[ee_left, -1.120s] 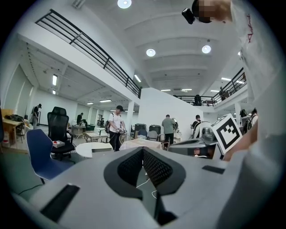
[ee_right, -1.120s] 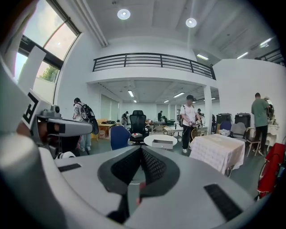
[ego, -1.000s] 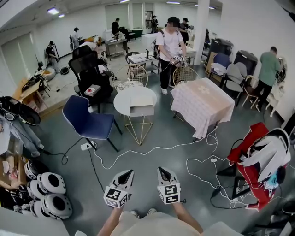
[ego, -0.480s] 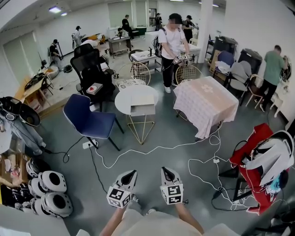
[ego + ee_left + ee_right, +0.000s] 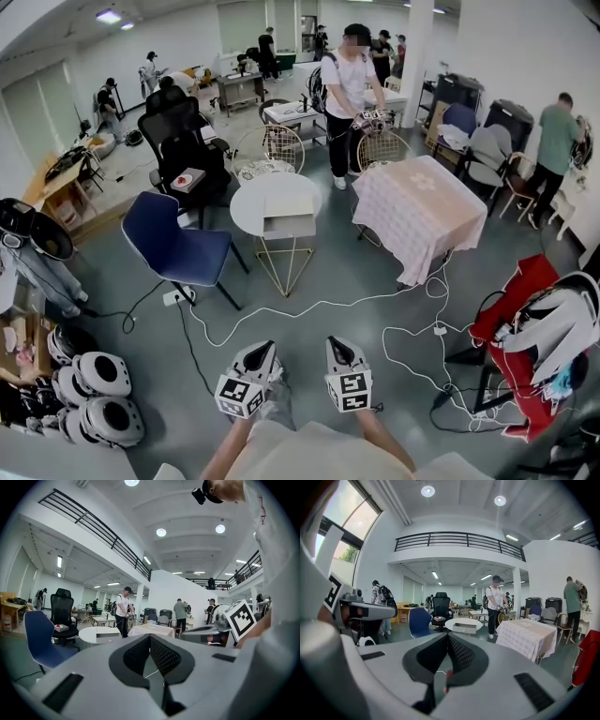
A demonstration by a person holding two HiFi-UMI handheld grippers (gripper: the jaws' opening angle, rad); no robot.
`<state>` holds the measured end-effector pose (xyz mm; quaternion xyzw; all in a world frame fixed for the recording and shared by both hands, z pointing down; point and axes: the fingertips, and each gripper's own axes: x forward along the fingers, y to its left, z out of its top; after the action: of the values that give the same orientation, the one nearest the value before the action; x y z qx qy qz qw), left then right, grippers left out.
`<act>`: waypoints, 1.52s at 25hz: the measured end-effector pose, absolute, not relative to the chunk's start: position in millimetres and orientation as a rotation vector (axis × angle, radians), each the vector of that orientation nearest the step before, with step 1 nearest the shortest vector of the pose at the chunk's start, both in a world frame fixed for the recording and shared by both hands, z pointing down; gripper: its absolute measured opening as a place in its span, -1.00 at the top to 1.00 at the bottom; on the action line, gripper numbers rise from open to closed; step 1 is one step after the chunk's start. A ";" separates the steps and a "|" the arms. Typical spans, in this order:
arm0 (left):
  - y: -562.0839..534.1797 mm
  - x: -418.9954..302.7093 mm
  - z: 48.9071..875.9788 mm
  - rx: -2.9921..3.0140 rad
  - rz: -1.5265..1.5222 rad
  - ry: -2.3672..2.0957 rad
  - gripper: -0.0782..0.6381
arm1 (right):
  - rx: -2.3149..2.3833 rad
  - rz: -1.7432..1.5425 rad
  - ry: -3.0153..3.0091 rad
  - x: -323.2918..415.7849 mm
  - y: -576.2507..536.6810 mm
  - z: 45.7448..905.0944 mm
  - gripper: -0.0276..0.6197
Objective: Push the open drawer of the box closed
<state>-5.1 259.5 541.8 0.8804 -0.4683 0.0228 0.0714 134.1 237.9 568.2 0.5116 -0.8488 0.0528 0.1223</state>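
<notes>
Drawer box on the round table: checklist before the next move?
1. Drawer box sits on round table, front facing us: ok.
2. Left claw shut, empty: ok.
3. Right claw shut, empty: ok.
4. Box within reach: not ok, open floor lies between.
5. Walking path clear: not ok, white cable crosses it.
6. How far it stands open: cannot tell.

Three cameras, one workroom.
Head view looks steeply down; both gripper views look level along their jaws. All share the far round table (image 5: 248, 206) bearing the box (image 5: 289, 217).
</notes>
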 end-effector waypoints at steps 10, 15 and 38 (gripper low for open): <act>176.8 -19.5 551.2 2.660 0.079 -1.337 0.74 | 1.498 0.162 -2.435 114.8 165.0 572.5 0.86; 126.4 -37.7 549.3 2.647 0.069 -1.315 0.74 | 1.472 0.174 -2.409 93.0 119.1 575.3 0.86; -105.2 -121.7 531.6 2.679 0.076 -1.212 0.74 | 1.513 0.208 -2.369 -1.9 -107.4 556.7 0.86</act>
<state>-121.7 -105.2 531.6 0.9062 -0.4100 0.0257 0.1002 -1.9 -107.4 556.7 0.5299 -0.8295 0.0728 0.1609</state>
